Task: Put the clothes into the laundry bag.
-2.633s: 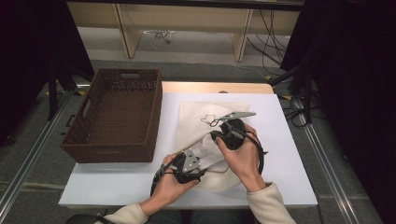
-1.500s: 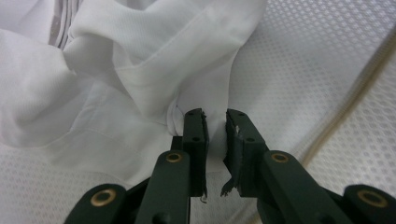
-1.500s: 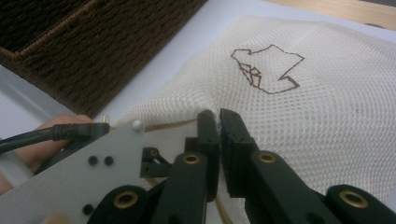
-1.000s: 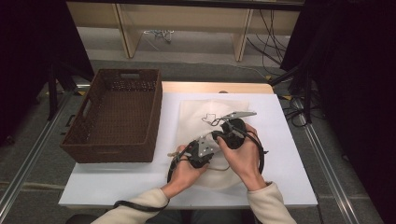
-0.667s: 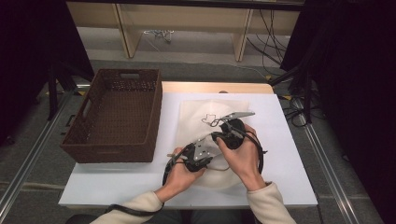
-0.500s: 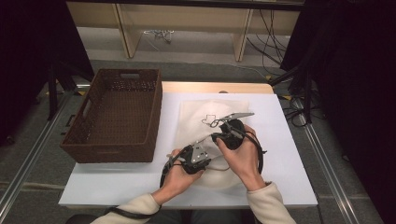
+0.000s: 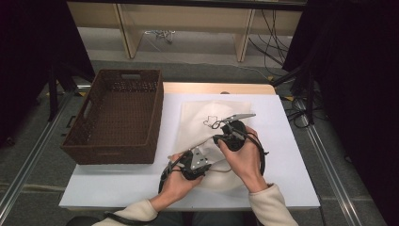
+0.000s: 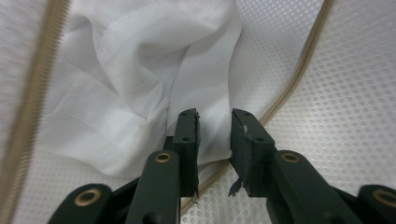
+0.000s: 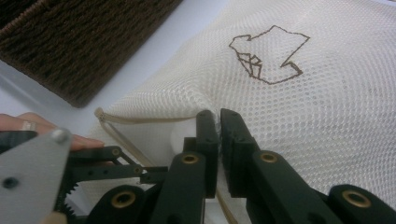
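At the near edge of the white worktop [image 7: 287, 127], two hand-held grippers work at the mouth of a cream mesh laundry bag [image 7: 207, 117].

The right gripper [image 9: 218, 122] is clenched on the bag's mesh beside its zip edge [image 9: 140, 120], holding the opening up; a brown outline emblem [image 9: 268, 53] lies on the mesh just beyond its tips. The left gripper [image 8: 215, 122], just beside and below the right one in the high view, points into the opening, where a crumpled white cloth [image 8: 140, 70] lies directly ahead of its tips. Its jaws have just been closing, a fold of cloth in the gap, not pinched. A brown woven basket [image 7: 117, 113] stands well apart, left of both grippers.
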